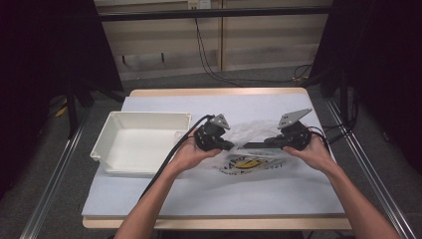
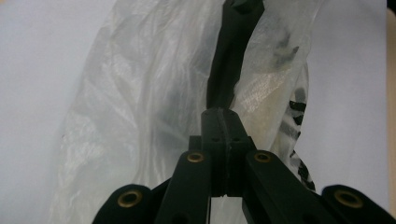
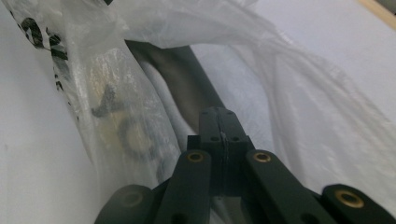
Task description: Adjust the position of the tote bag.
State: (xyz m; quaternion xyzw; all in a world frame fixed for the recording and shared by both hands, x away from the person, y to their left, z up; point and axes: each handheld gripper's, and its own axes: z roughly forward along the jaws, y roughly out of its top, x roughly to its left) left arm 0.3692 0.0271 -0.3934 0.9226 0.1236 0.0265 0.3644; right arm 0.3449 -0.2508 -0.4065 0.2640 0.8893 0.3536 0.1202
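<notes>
**Plastic bag pinched from both sides, much of it hard to read**

Plastic bag (image 1: 249,149), thin and see-through, lies crumpled on the pale blue table cover (image 1: 209,194), just right of the table's centre, with the white bin (image 1: 142,142) at its nine o'clock, near but apart. In the high view the left gripper (image 1: 230,146) comes at the bag from nine o'clock and the right gripper (image 1: 244,146) from three o'clock, their tips nearly meeting over the film.

In the left gripper view the jaws stand pressed together, with the film (image 2: 140,107) bunched around and behind them; whether a fold sits between the pads cannot be told. The other gripper's long dark jaws run up toward twelve o'clock, veiled in part by plastic. In the right gripper view the jaws are likewise closed tight amid the film (image 3: 317,112), and again any pinched fold is hidden.

Print on the bag, yellow and black (image 1: 246,163), is creased and half covered by the hands at six o'clock of the bag, so it stays unreadable. Black lettering at the edges of both gripper views is cut off and blurred.
</notes>
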